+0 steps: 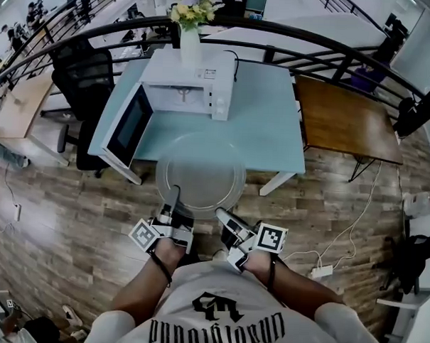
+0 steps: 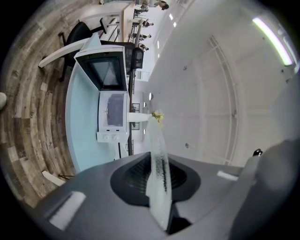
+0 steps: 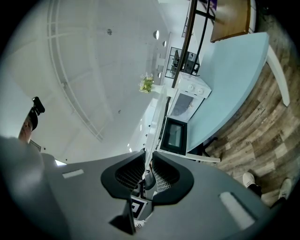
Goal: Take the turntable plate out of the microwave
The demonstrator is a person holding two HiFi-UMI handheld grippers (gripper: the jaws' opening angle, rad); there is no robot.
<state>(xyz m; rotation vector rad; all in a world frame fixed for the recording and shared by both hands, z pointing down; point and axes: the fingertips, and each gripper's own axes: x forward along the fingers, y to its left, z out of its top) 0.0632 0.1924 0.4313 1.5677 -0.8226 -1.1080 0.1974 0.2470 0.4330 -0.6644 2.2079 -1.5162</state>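
Observation:
The clear glass turntable plate (image 1: 201, 170) is out of the microwave and hangs flat over the front edge of the pale blue table (image 1: 274, 120). My left gripper (image 1: 172, 204) is shut on its near rim at the left, and my right gripper (image 1: 223, 219) is shut on the near rim at the right. In the left gripper view the plate (image 2: 157, 173) stands edge-on between the pads of the left gripper (image 2: 157, 183). The right gripper view shows the plate's thin rim (image 3: 149, 154) pinched in the right gripper (image 3: 147, 176). The white microwave (image 1: 183, 84) stands at the table's back, its door (image 1: 128, 124) swung open to the left.
A white vase of flowers (image 1: 190, 31) stands on the microwave. A black office chair (image 1: 84, 76) is left of the table and a brown wooden table (image 1: 345, 116) to its right. A dark curved railing (image 1: 334, 48) runs behind. A power strip (image 1: 321, 271) lies on the wood floor.

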